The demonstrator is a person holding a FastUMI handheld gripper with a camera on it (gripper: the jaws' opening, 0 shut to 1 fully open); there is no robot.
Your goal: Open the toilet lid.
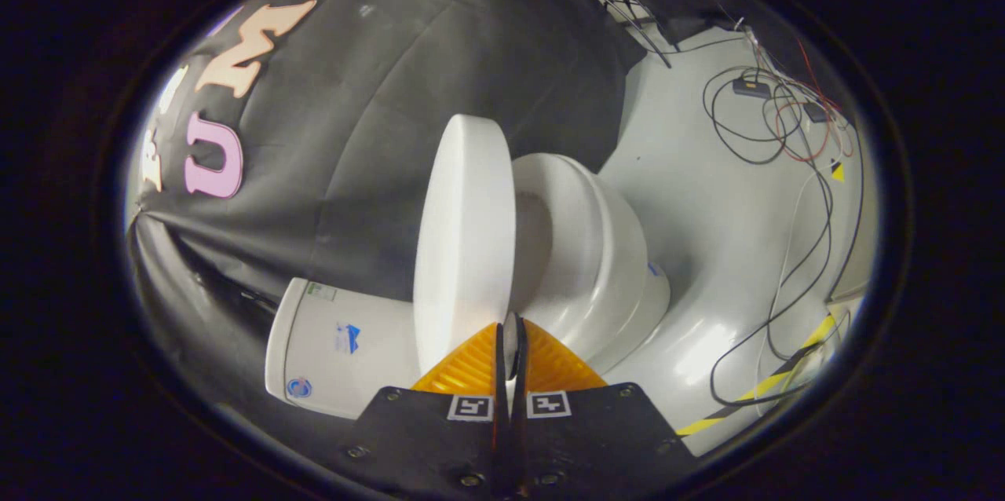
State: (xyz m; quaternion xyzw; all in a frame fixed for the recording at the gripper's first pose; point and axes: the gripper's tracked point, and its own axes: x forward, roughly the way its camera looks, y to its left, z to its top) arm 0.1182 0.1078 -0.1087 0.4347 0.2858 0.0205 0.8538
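The white toilet lid [463, 234] is lifted well off the seat and bowl [597, 250] and stands roughly edge-on just ahead of the fingers. It leans toward the white tank [330, 340]. My gripper [510, 348] is at the lid's near rim. Its fingers [471, 363] are drawn close together, with a thin white sliver of the rim pinched between them. The bowl's opening shows in the gap between lid and seat.
The toilet stands on a white floor [722, 218] against the black cloth wall [353, 132]. Loose black, red and white cables [777, 124] and small black boxes [751, 86] lie on the floor beyond the bowl. Yellow-black tape [765, 383] marks the floor's edge.
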